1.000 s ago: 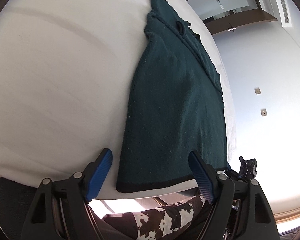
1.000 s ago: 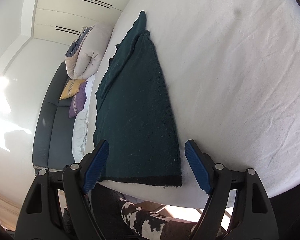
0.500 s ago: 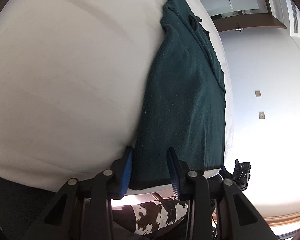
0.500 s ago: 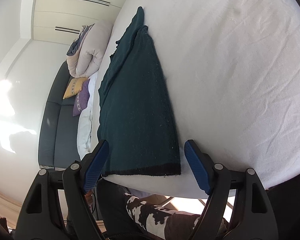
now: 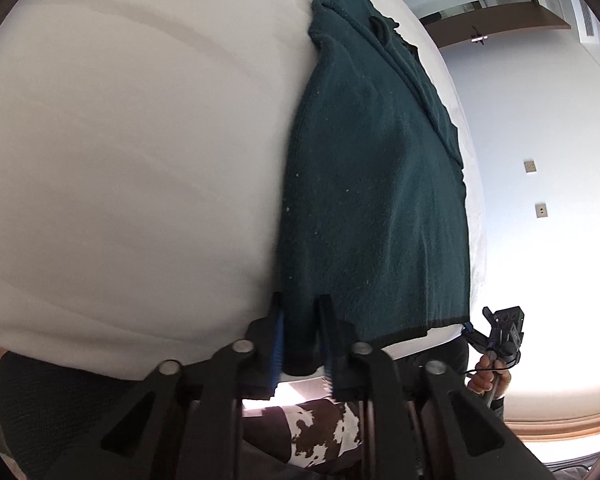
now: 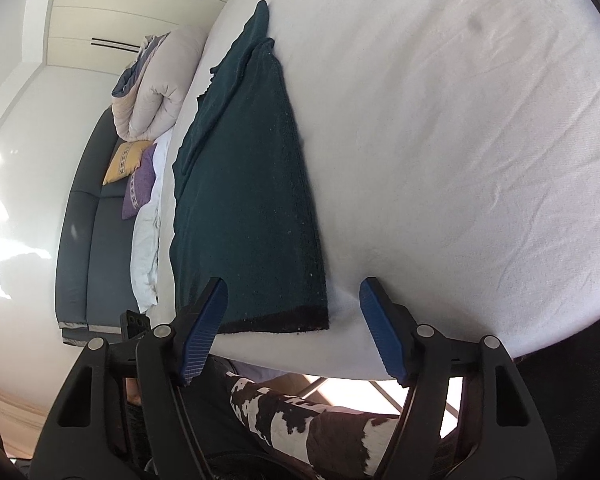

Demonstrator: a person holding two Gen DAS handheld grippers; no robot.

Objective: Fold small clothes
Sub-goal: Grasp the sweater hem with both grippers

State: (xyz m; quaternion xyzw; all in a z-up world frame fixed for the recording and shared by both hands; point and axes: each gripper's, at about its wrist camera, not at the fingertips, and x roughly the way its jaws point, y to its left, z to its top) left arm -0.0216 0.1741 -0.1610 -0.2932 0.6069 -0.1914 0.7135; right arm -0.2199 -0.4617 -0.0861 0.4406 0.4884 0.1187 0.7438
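Observation:
A dark green knitted garment (image 5: 376, 184) lies folded lengthwise on a white bed (image 5: 120, 152), its black hem at the near edge. My left gripper (image 5: 300, 344) is shut on the hem's near left corner. In the right wrist view the same garment (image 6: 252, 200) lies flat, and my right gripper (image 6: 292, 332) is open, its blue pads astride the hem's near right corner (image 6: 320, 322) without touching it. The right gripper also shows in the left wrist view (image 5: 500, 332), beside the hem's far corner.
The white bed sheet (image 6: 460, 140) stretches wide to the right. A rolled duvet (image 6: 156, 92) and cushions (image 6: 128, 160) lie on a dark sofa (image 6: 80, 240) beyond the bed's left edge. The person's patterned trousers (image 6: 300, 420) are below the bed edge.
My left gripper has closed from wide open onto the hem's left corner. My right gripper has moved closer to the hem's right corner and stays open.

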